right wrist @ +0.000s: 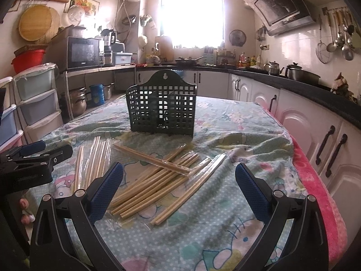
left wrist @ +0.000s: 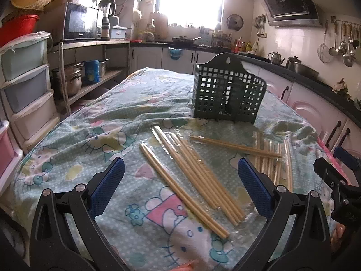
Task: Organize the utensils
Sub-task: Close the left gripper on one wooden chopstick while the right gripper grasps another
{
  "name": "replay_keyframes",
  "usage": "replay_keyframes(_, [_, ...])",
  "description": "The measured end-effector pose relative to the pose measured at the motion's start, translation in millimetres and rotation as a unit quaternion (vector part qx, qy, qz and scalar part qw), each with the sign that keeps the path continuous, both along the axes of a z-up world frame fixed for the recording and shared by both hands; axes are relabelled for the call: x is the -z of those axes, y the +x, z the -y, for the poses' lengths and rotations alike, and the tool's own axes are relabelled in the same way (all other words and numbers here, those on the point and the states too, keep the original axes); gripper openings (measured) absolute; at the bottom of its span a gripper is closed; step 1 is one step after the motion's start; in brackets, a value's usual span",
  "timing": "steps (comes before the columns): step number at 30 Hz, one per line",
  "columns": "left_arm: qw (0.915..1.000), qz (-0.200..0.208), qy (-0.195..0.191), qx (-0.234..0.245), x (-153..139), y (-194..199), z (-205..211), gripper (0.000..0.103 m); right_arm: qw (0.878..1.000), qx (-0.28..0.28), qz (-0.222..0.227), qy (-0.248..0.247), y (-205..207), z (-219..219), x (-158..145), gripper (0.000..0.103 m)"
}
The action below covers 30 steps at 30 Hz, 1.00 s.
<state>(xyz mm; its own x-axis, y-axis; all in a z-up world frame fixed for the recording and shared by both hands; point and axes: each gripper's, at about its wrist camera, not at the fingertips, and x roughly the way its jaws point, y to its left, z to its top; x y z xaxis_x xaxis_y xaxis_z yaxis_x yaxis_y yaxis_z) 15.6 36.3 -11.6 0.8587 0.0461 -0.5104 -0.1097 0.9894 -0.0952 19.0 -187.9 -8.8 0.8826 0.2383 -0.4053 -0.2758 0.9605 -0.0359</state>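
Several pairs of bamboo chopsticks in clear sleeves (left wrist: 191, 174) lie spread on the cartoon-print tablecloth (left wrist: 90, 124); they also show in the right wrist view (right wrist: 155, 180). A dark green perforated utensil basket (left wrist: 227, 92) stands upright behind them and looks empty; it also shows in the right wrist view (right wrist: 161, 108). My left gripper (left wrist: 180, 187) is open and empty, low over the chopsticks. My right gripper (right wrist: 179, 189) is open and empty above the pile. Each gripper shows at the edge of the other's view: the right one (left wrist: 338, 180), the left one (right wrist: 31, 158).
Stacked plastic drawers (left wrist: 24, 85) stand left of the table. White kitchen cabinets with dark handles (right wrist: 315, 135) run along the right. A pink cloth (right wrist: 320, 192) edges the table's right side. A metal shelf with pots and a microwave (left wrist: 81, 22) stands far left.
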Motion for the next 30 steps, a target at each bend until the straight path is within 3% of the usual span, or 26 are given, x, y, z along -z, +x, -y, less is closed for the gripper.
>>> replay_keyframes(13, [0.997, -0.072, -0.023, -0.018, 18, 26, -37, 0.092, 0.998, -0.049, -0.03, -0.035, 33, -30, 1, 0.097])
replay_keyframes(24, [0.9932, -0.1, -0.059, 0.013, 17, 51, -57, 0.091, 0.991, -0.089, -0.051, -0.082, 76, -59, -5, 0.097])
replay_keyframes(30, [0.989, -0.127, -0.074, 0.015, 24, 67, -63, 0.068, 0.986, -0.112, -0.098, -0.08, 103, -69, 0, 0.097])
